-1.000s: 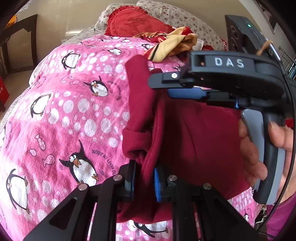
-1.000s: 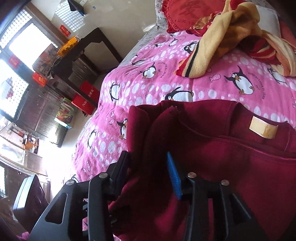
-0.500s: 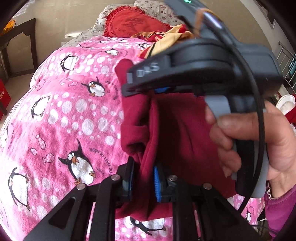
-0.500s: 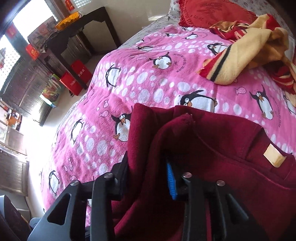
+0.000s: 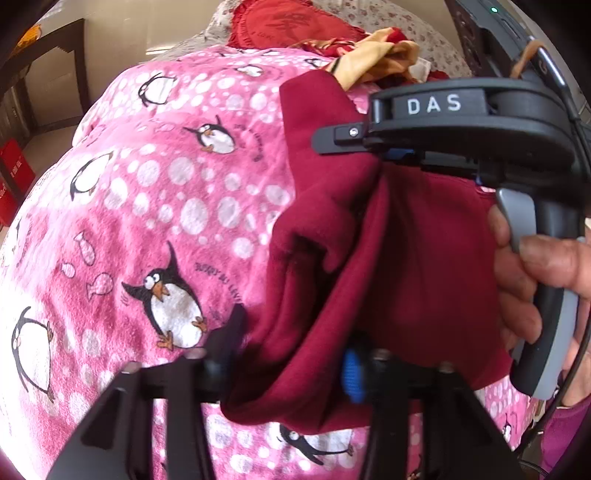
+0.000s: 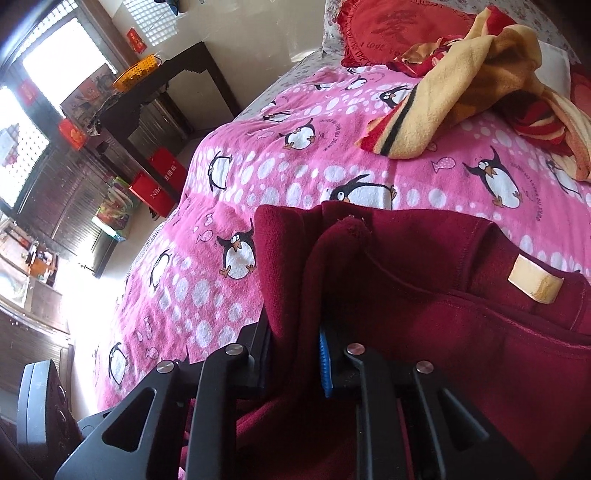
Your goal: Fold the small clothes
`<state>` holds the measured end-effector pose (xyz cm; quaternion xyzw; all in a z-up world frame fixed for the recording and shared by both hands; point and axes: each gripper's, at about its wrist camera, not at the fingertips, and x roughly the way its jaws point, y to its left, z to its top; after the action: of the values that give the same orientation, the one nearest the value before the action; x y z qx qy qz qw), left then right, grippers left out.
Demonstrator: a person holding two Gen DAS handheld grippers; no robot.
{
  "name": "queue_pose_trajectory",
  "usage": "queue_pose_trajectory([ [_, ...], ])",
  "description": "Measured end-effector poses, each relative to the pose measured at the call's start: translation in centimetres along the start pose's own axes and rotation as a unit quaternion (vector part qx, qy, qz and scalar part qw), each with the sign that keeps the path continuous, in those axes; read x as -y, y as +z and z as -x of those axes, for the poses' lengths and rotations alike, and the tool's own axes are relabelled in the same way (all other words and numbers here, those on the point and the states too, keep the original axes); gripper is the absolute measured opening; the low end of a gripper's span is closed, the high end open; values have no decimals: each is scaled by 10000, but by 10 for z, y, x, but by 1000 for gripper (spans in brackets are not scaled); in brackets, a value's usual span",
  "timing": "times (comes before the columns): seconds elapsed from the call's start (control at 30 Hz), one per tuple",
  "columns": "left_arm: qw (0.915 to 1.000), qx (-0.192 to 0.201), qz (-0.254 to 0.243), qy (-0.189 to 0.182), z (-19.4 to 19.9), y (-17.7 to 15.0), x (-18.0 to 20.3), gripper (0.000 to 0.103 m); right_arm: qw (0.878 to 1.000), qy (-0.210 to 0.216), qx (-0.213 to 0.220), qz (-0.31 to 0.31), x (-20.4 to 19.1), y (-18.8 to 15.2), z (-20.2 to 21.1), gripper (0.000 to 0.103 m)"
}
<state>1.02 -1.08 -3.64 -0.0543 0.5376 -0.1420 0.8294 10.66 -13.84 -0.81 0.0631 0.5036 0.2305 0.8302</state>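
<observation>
A maroon garment (image 5: 424, 258) lies bunched on the pink penguin blanket (image 5: 166, 203). In the left wrist view my left gripper (image 5: 290, 358) has a thick fold of it between its fingers; the jaws are opening and the cloth sits loosely in the widened gap. My right gripper (image 5: 354, 147), marked DAS, comes in from the right, held by a hand (image 5: 535, 266). In the right wrist view the right gripper (image 6: 295, 354) is closing and pinches an upright fold of the maroon garment (image 6: 443, 314) near its collar. A tan label (image 6: 535, 284) shows inside the neck.
A yellow and red striped cloth (image 6: 461, 92) lies crumpled further up the bed, before a red cushion (image 6: 399, 33). Off the bed's left side stand a dark wooden table (image 6: 155, 96) and red boxes (image 6: 155, 184) on the floor.
The left jaws have spread apart around the fold they pinched. The right jaws have narrowed onto the garment's fold. In the left wrist view the right gripper swung left, then back right.
</observation>
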Motion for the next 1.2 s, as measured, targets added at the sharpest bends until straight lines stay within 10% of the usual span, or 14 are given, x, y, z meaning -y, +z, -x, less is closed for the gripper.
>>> queue_pose_trajectory([
  [0.13, 9996, 85, -276, 4, 9, -1, 19, 16, 10000, 27, 59, 54, 6, -4, 14, 3],
  [0.9, 9801, 170, -1725, -967, 33, -5, 225, 15, 9904, -542, 994, -788, 139, -72, 190, 2],
  [1.2, 9616, -295, -2403, -1290, 19, -41, 268, 62, 9763, -516, 1089, -1796, 213, -141, 187, 0],
])
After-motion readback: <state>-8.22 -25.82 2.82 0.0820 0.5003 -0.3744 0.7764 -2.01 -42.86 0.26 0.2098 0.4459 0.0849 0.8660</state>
